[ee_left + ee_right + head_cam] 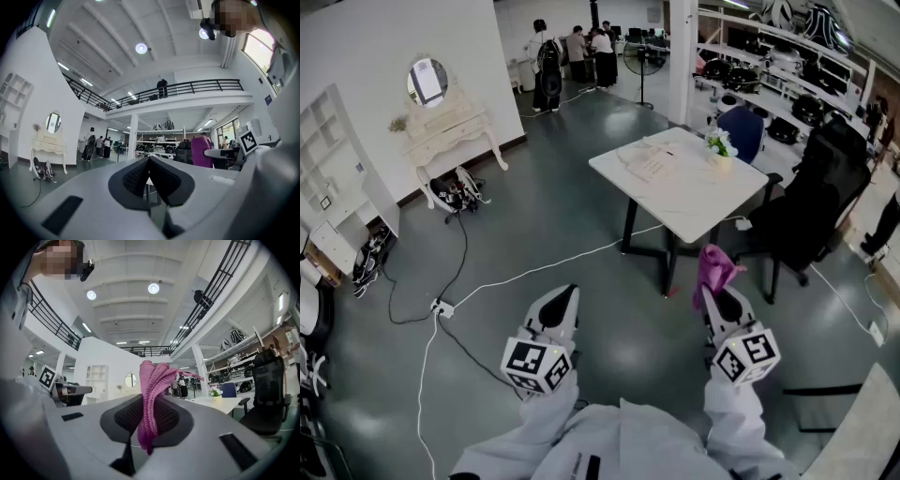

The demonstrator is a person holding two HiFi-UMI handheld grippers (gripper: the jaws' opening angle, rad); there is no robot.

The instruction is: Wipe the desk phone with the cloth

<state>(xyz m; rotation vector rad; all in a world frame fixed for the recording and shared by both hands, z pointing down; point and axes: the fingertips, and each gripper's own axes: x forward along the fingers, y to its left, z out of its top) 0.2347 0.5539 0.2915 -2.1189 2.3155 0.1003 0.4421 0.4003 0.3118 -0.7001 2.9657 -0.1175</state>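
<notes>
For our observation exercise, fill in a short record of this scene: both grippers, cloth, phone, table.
left gripper: jaws together, nothing between them
right gripper: jaws shut on the cloth
cloth: pink, sticking up out of the jaws
phone: on the table, far ahead of both grippers
table: white, also bears a flower pot

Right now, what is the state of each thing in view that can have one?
left gripper: shut, empty.
right gripper: shut on the cloth.
cloth: bunched, sticking up out of the right gripper's jaws.
desk phone: lying on the white table, untouched; its handset is too small to judge.
flower pot: upright on the table.
office chair: upright beside the table.
</notes>
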